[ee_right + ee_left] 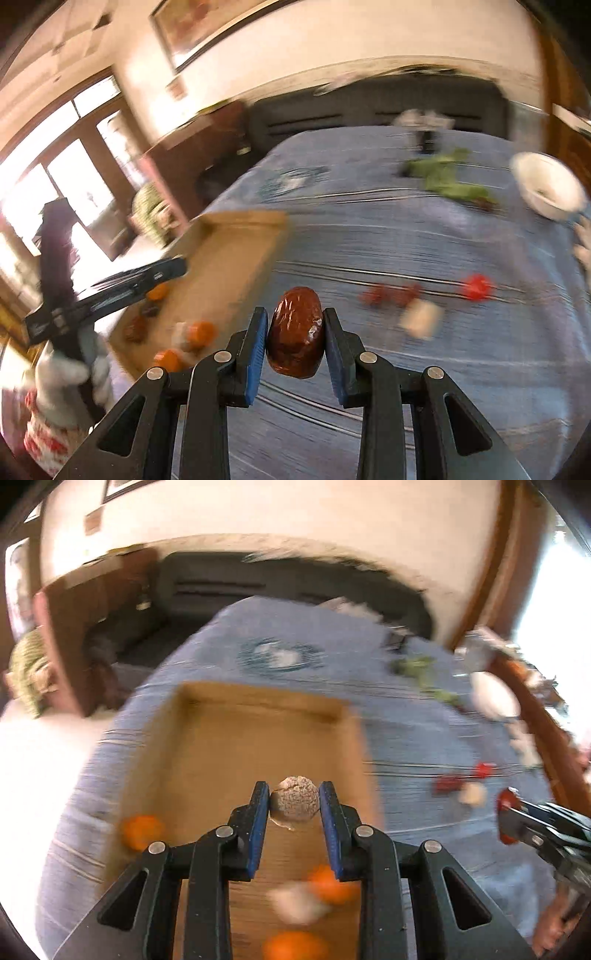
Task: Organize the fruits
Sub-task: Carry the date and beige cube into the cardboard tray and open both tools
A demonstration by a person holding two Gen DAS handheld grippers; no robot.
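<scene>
While over the cardboard box [207, 760]:
Left gripper [294, 802]: pinching a rough tan fruit [294, 803], perhaps a longan.
Right gripper [295, 332]: beside the box, pinching a glossy brown fruit [295, 332].

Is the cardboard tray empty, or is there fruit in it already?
Not empty. The cardboard tray already holds several orange fruits at its near end; the far end is bare. Blur hides the exact count.

Rough, matt tan nut [294, 799] between left gripper [294, 805] pads; glossy wrinkled brown date [295, 332] in right gripper [295, 334]; matt cardboard box [266, 709] beneath left; woven blue cloth [443, 362].
</scene>
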